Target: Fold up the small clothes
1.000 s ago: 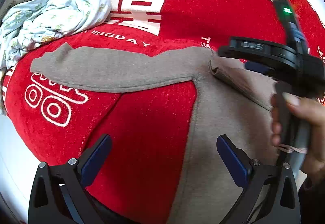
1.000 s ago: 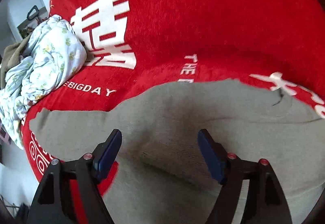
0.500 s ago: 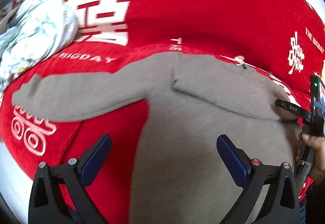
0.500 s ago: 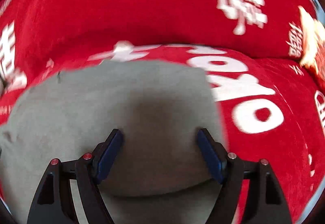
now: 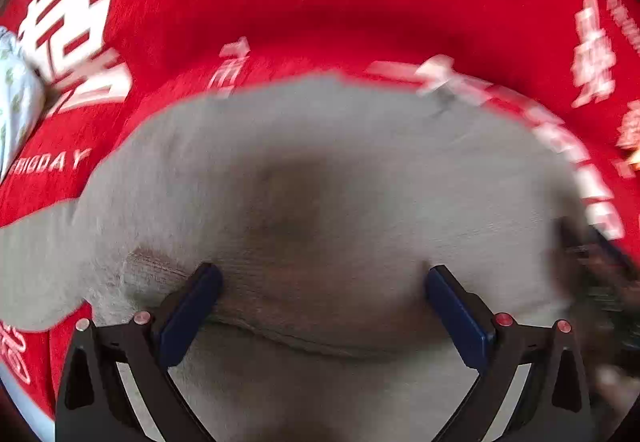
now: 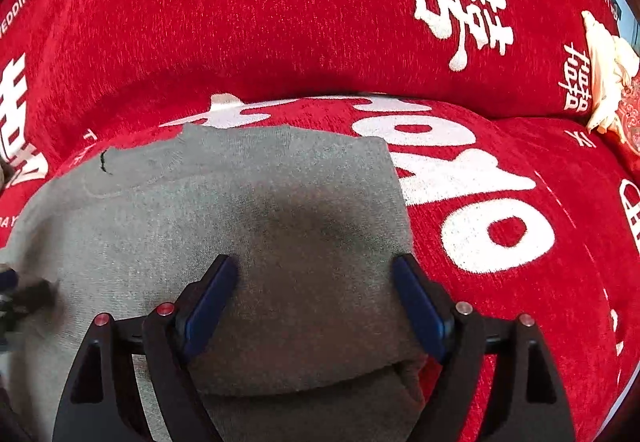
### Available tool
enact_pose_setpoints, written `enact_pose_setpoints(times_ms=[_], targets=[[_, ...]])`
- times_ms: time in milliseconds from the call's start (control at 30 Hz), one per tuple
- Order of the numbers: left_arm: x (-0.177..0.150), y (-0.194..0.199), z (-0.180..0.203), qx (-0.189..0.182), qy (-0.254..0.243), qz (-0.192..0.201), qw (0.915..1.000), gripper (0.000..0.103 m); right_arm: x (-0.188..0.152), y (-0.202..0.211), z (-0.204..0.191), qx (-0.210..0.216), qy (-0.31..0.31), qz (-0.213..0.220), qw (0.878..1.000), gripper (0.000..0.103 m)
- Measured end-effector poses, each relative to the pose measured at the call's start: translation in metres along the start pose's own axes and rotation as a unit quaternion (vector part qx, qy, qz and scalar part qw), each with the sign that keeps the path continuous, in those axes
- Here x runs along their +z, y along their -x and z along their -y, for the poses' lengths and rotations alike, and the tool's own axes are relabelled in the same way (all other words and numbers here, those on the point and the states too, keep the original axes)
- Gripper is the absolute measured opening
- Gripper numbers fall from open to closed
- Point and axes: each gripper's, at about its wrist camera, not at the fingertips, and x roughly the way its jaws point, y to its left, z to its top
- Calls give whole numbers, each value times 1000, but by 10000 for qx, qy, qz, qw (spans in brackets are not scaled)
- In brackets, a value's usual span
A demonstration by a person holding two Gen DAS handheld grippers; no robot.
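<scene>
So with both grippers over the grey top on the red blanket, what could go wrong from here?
1. The right gripper is opening, wide over the grey top near its folded right edge; closing there may pinch the red blanket too.
2. The left gripper view is blurred; a grab now could miss the hem fold.
3. One sleeve still trails left, unfolded.

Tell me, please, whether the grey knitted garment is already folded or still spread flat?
Partly folded: the grey knitted garment has one side doubled over its body, with a layered edge near the right gripper.
</scene>
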Motion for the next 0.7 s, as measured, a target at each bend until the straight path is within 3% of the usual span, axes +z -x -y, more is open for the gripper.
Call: enact_pose_setpoints(times_ms=[33,200,300,433,600,700], targets=[[-3,3,0,55,-91,161,9998,103,0,0,-1,-16,13,6,10000,84],[-7,15,-16,249,157,152,9995,103,-1,-1,-2,-19,17,29,10000,85],[-12,21,-22,110,385,154,9991,103,-1,-1,-3,-47,35,40,10000,85],[-22,17,-5,449,-42,339,9984,103,-1,-1,-3,-53,40,39,10000,85],[-32,29,-26,50,590,186,9981,103,2,-1,-7,-145,81,-38,9999,85],[-50,27,-24,275,274,308,9988,103,0,14,-16,-32,-43,61,10000,85]])
